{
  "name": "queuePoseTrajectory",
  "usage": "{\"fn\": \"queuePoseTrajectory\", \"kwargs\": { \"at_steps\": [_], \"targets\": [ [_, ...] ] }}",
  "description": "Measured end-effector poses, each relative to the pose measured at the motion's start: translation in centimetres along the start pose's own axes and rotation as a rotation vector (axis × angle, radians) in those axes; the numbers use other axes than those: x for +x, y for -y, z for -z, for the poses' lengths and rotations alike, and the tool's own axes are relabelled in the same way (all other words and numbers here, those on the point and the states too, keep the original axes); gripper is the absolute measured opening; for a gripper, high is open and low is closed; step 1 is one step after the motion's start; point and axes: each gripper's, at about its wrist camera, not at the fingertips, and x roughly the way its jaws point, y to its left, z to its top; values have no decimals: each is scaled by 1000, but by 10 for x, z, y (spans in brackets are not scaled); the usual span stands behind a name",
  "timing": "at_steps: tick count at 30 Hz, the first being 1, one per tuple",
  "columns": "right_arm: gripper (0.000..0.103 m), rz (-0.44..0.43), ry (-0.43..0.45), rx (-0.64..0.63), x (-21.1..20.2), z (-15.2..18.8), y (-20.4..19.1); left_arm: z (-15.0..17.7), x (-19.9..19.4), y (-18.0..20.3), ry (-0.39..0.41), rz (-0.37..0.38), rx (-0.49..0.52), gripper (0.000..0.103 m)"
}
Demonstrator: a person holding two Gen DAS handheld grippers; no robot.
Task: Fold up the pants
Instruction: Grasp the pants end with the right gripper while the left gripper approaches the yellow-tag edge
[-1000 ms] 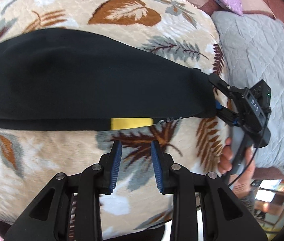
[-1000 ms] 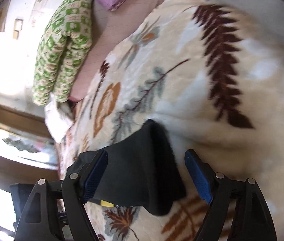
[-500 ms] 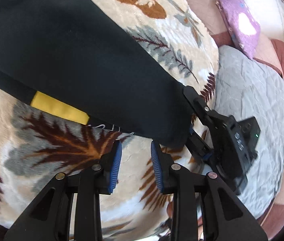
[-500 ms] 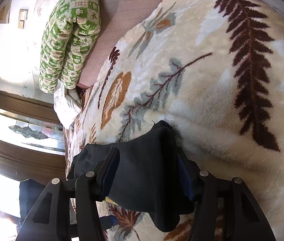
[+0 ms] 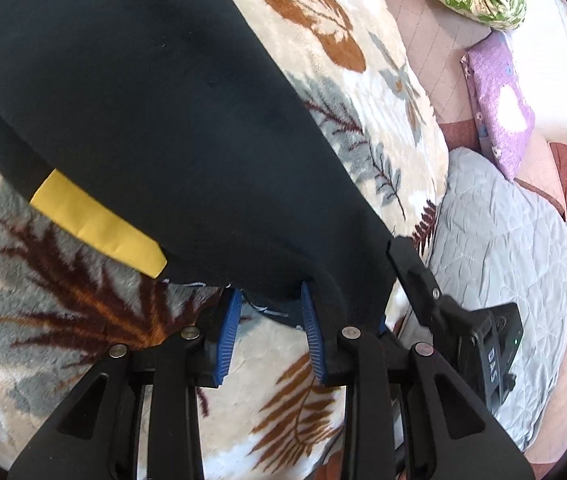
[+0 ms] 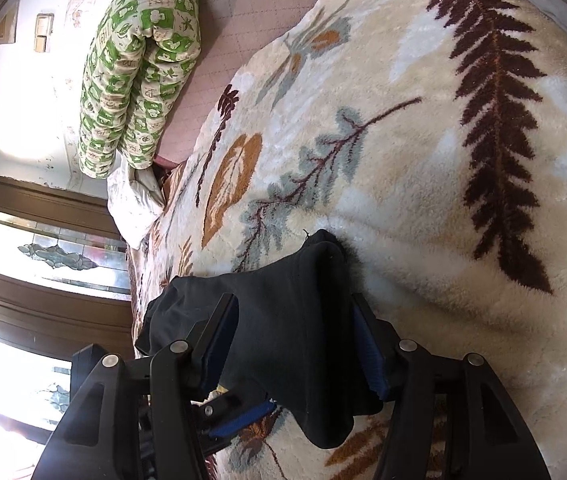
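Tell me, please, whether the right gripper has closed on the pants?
Yes: the right gripper pads press a bunched fold of the black pants.

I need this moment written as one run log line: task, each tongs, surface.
task: fold pants | right tongs: just closed on black pants | left tongs: open at pants edge | surface: leaf-print blanket

Only one marking can be read: the white letters "DAS" are printed on the black body of the right tool (image 5: 387, 280), seen in the left wrist view. No other text is legible.
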Motion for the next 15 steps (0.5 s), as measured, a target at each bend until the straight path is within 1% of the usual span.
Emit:
{"fn": "queuePoseTrajectory", "kwargs": {
  "at_steps": [4,6,7,10,11,12,13,14,15],
  "targets": [
    [62,-26,-3,22,-1,1,3,-4,4,1,-5,3,-25,27],
    [63,-46,2,39,-1,1,7,-4,8,3,-29,-3,-27,27],
    [63,-52,4,49,-1,1,9,-2,10,5,-40,-5,-22,27],
    [61,-52,19,65,-1,2,11,2,12,9,-42,-30,12,27],
    [59,-44,25,70,-1,2,10,1,13,9,-53,-43,14,25],
    [56,-36,32,77,-1,2,10,-1,13,8,-65,-54,14,20],
    [40,-7,42,89,-2,3,11,-3,15,8,-80,-65,16,14],
    [18,19,40,102,-1,4,13,-6,17,9,-105,-77,27,11],
    [11,36,29,115,0,5,15,-8,18,10,-120,-77,36,9]
  ]
}}
